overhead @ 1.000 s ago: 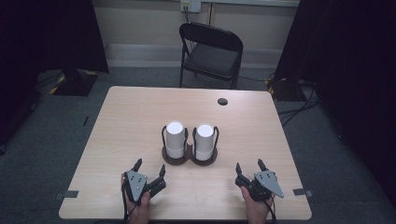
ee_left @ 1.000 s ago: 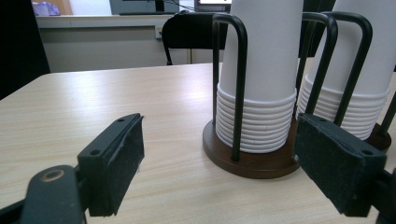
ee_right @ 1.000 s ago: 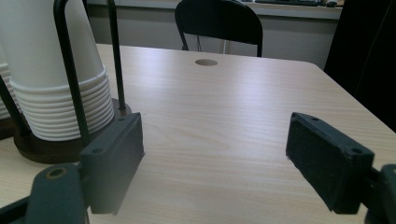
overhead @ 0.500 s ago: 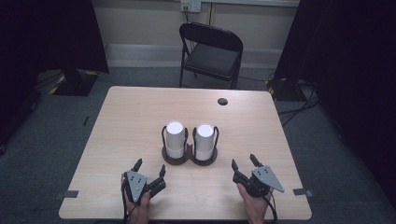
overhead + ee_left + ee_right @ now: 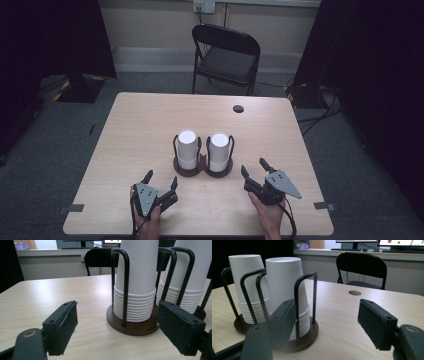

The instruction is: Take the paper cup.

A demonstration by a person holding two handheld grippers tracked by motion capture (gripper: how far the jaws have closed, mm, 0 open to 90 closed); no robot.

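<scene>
Two stacks of white paper cups, upside down, stand in a dark wooden holder (image 5: 202, 171) with black wire hoops at the table's middle: a left stack (image 5: 187, 147) and a right stack (image 5: 219, 149). My left gripper (image 5: 161, 177) rests in front of the left stack, open and empty; the left gripper view faces that stack (image 5: 137, 277) between its pads (image 5: 63, 327). My right gripper (image 5: 253, 166) hovers right of the holder. Its jaws have just been closing and still stand apart with nothing between them. In the right gripper view the nearer stack (image 5: 283, 282) rises behind the left pad (image 5: 285, 322).
The light wooden table (image 5: 145, 120) has a round cable hole (image 5: 238, 108) at the back right. A black folding chair (image 5: 227, 55) stands behind the far edge. Dark curtains hang at both sides, and cables lie on the floor at the right.
The right gripper's jaws have narrowed a good deal, and that hand has lifted slightly and shifted toward the holder. The left gripper and the cups have not moved.
</scene>
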